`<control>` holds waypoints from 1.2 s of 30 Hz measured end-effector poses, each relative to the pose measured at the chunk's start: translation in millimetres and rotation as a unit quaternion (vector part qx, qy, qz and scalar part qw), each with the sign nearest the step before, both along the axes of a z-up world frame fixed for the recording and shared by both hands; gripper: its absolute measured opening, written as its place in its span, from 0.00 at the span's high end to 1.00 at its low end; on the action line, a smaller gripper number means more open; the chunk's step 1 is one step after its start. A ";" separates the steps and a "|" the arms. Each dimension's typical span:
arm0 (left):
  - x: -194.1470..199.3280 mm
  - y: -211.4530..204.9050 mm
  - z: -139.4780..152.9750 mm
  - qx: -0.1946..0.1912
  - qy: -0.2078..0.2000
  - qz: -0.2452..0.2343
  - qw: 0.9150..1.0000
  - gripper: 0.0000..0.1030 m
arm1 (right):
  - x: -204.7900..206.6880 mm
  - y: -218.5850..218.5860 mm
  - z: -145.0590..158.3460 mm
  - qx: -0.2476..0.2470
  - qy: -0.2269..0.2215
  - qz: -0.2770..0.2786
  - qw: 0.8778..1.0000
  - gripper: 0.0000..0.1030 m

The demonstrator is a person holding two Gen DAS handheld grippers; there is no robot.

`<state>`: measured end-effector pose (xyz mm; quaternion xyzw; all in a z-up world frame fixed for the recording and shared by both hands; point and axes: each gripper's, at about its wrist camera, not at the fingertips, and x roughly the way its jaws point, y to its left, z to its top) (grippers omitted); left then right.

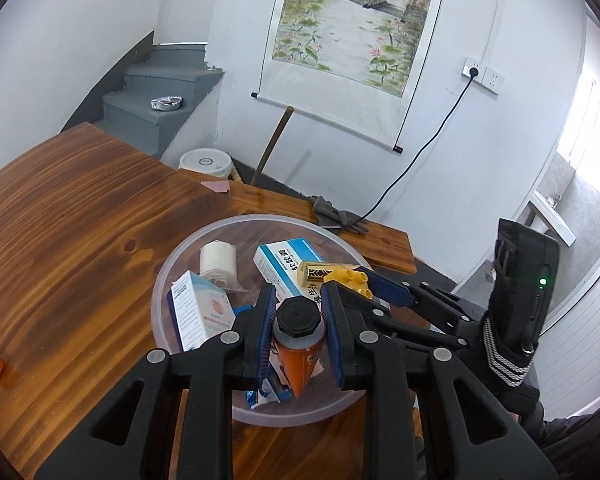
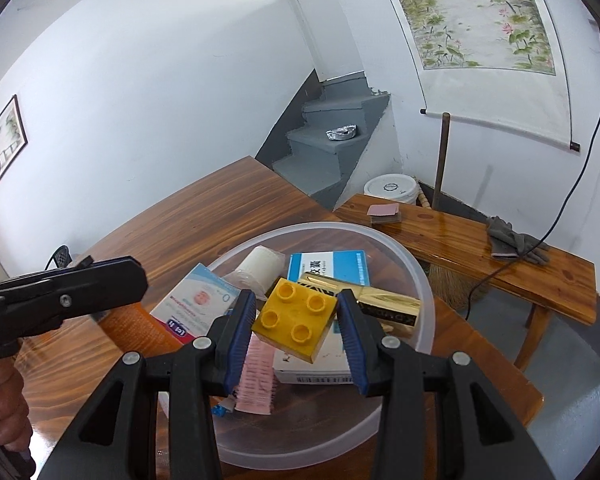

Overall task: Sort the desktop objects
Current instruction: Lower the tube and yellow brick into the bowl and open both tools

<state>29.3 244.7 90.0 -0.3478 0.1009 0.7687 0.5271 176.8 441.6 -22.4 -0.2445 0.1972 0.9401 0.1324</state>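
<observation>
A: Where were the pieces?

B: The orange tube (image 1: 299,344) sat clamped in the left claw (image 1: 299,322), the yellow building brick (image 2: 296,317) pinched in the right claw (image 2: 297,320), both above the clear plastic bowl (image 2: 420,276) near the tabletop (image 1: 80,220) edge by the bench.

A: Which step?

B: Delivery, I'd judge. Next each claw needed lowering over the boxes (image 2: 332,266), then releasing gently.

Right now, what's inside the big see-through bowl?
The clear bowl holds a white tape roll, a blue-and-white box, a gold box, a pink-and-white carton and a pink strip. Whatever lies beneath the boxes is covered.
</observation>
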 end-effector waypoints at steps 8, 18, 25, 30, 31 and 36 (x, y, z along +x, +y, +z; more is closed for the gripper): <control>-14.9 19.7 -0.9 0.010 0.004 0.001 1.000 0.75 | 0.4 9.2 -6.2 -0.003 -0.006 -0.009 1.000 0.55; -37.0 31.5 -12.4 0.016 -0.016 0.036 0.999 0.35 | -5.0 7.1 -6.4 0.010 -0.009 -0.006 1.000 0.55; -43.9 20.2 -8.1 0.023 -0.013 0.056 0.998 0.35 | -9.5 5.4 -7.3 0.003 -0.012 0.002 1.000 0.54; -45.5 11.4 -8.9 0.018 -0.011 0.066 0.998 0.35 | -9.3 0.7 -6.6 0.000 -0.011 0.009 1.000 0.54; -45.8 9.3 -9.4 0.018 -0.010 0.069 0.997 0.35 | -9.2 -0.5 -6.3 -0.001 -0.011 0.011 1.000 0.54; -49.6 -3.1 -9.4 0.015 -0.010 0.080 0.997 0.35 | -7.5 -3.5 -6.0 -0.014 -0.010 0.023 1.000 0.54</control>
